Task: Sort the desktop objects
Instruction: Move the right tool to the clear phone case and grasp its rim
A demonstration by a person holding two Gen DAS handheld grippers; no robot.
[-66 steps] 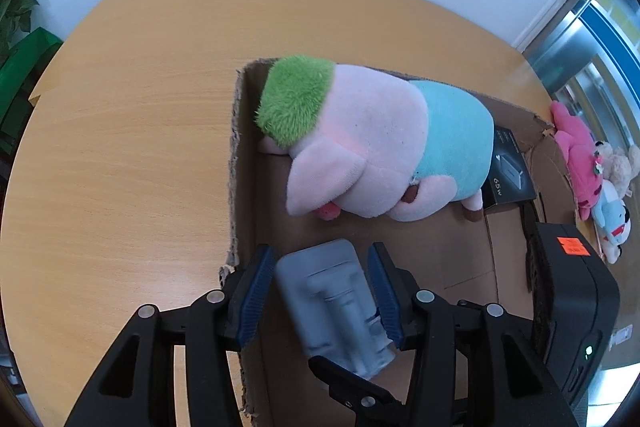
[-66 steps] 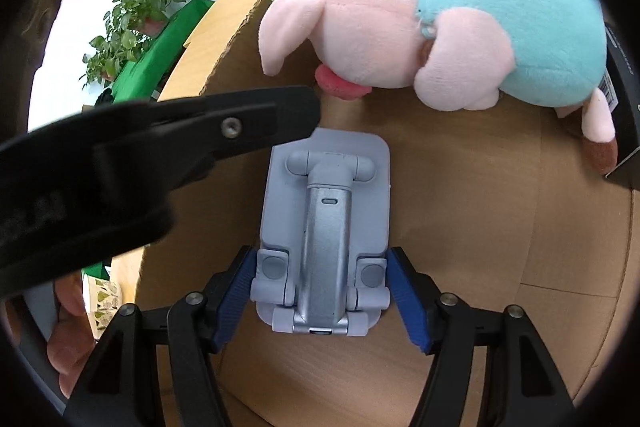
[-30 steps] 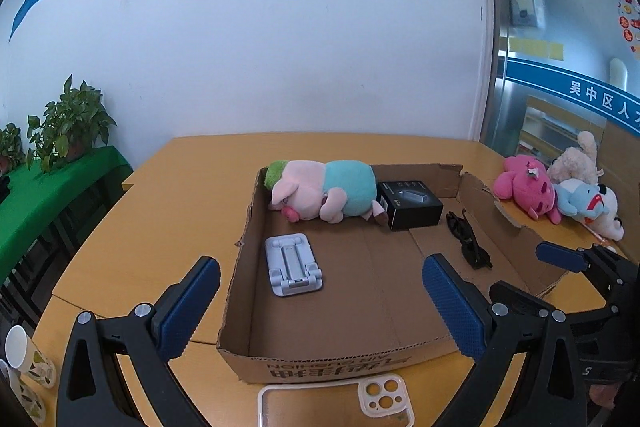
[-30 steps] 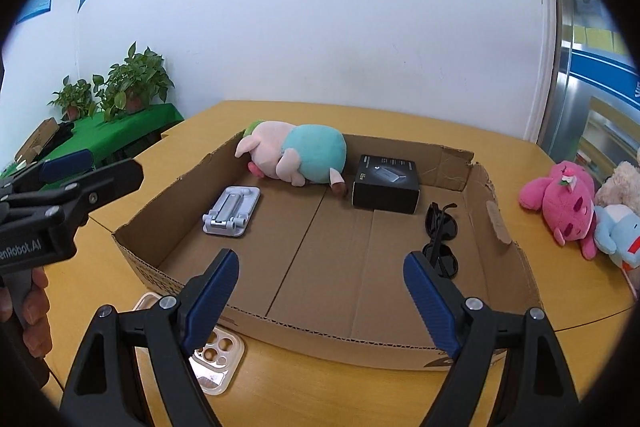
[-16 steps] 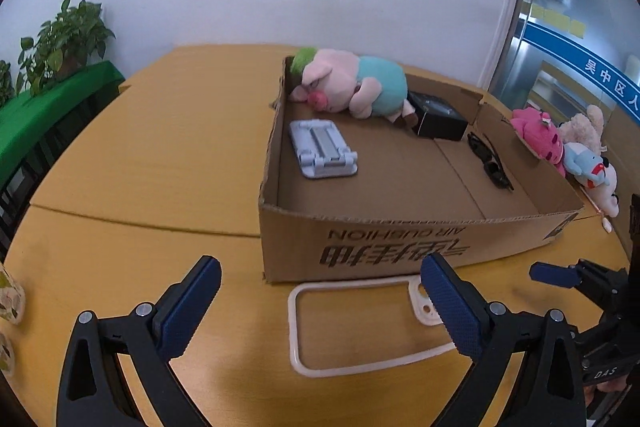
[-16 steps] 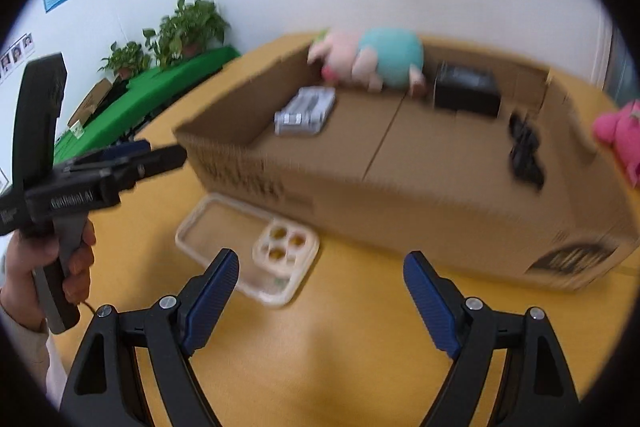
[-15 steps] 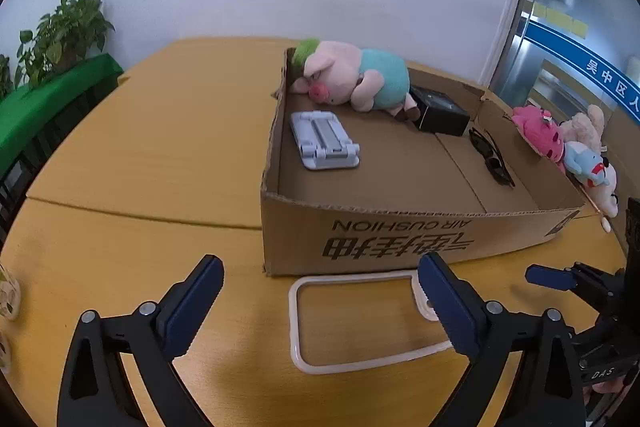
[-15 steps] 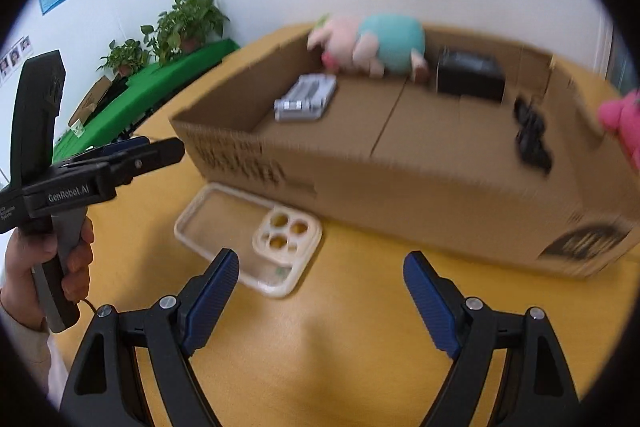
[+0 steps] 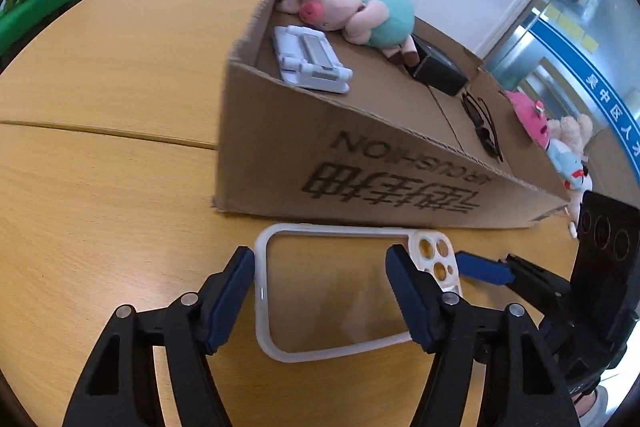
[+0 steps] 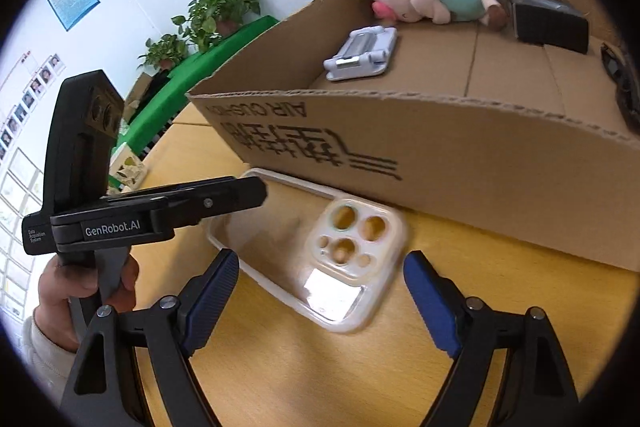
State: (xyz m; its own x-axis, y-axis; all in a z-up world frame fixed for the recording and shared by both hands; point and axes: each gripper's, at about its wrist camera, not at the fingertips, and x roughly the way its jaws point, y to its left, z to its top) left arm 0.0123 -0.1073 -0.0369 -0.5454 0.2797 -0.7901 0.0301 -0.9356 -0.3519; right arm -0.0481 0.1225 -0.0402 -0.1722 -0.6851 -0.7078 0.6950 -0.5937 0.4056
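A clear phone case [image 9: 340,291] lies flat on the wooden table [image 9: 100,167] beside a cardboard box [image 9: 360,171], white wall behind. Its long axis runs along the box front, camera cutouts toward the right gripper [image 10: 320,299], whose jaws are open. The left gripper [image 9: 320,291] has just been closing, its jaws astride the case without pressing.

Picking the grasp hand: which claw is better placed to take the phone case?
Left, probably. The left claw already straddles the case at its plain end, jaws just closing. The right claw frames the camera end but stands wider.
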